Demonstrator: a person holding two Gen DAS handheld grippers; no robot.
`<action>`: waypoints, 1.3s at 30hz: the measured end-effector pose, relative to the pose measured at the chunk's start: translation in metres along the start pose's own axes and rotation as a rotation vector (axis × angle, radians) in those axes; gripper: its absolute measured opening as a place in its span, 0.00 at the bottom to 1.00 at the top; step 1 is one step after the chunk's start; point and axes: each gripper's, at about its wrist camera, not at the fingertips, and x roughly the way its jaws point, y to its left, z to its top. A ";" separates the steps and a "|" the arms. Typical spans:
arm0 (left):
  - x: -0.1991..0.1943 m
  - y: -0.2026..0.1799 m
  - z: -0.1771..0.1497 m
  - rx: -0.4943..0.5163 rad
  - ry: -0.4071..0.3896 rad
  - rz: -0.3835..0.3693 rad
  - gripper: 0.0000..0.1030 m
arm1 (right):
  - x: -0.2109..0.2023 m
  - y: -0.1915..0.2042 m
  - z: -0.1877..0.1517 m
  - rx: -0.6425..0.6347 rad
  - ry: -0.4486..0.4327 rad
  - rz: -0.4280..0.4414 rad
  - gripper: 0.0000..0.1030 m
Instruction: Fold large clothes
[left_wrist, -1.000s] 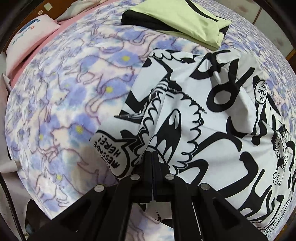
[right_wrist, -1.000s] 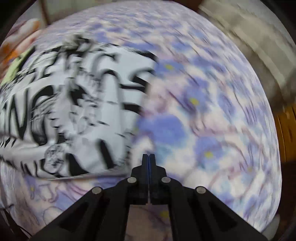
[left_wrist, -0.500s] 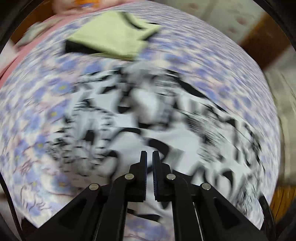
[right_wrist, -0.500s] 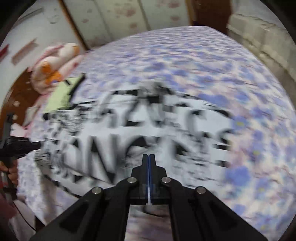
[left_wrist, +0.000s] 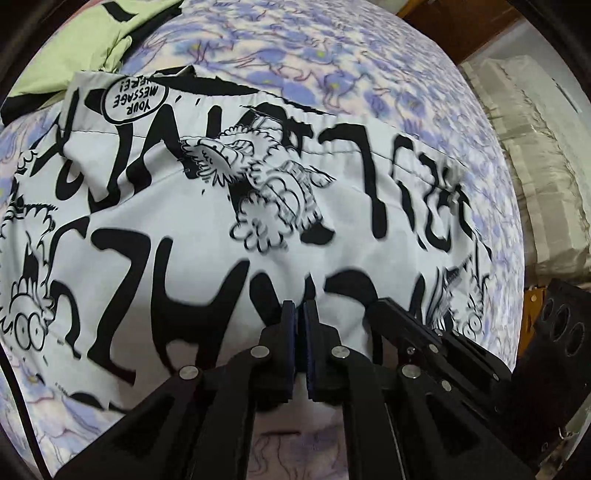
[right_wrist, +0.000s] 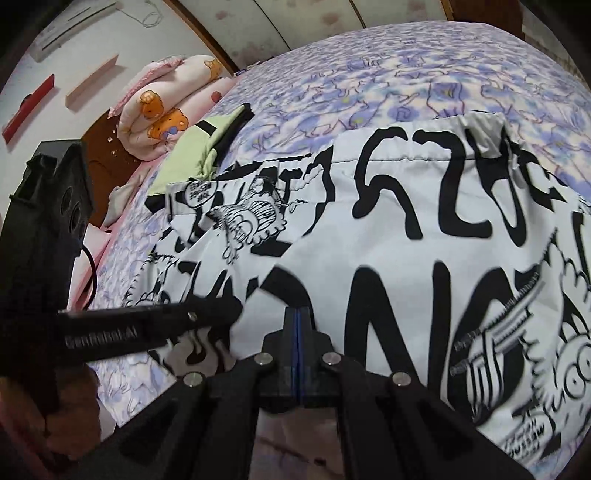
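A large white garment with black cartoon print lies spread flat on the bed, and in the right wrist view the garment fills the middle. My left gripper hovers over its near edge, jaws shut with only a hairline slit and nothing seen between them. My right gripper is shut just to its right, also over the near edge. Each one shows in the other's view: the right gripper beside the left, and the left gripper reaching in from the left. Neither visibly holds cloth.
The bed blanket is purple with a cat pattern. A folded green and black garment lies at the far left, next to the white one. A rolled pink quilt sits by the headboard. A pale wrapped bundle stands beyond the bed's right side.
Both grippers have swept across the bed and now meet side by side at the garment's near edge. The left one turned as it went. The garment lies flatter than before.
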 end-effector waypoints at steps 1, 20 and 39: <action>0.003 0.003 0.004 -0.013 -0.004 -0.006 0.03 | 0.002 -0.002 0.003 0.002 -0.014 -0.016 0.00; 0.050 0.057 0.102 -0.182 -0.125 -0.041 0.01 | 0.065 -0.058 0.064 0.074 -0.065 -0.081 0.00; 0.017 0.116 0.110 -0.229 -0.178 0.181 0.01 | 0.008 -0.129 0.072 0.207 -0.121 -0.256 0.00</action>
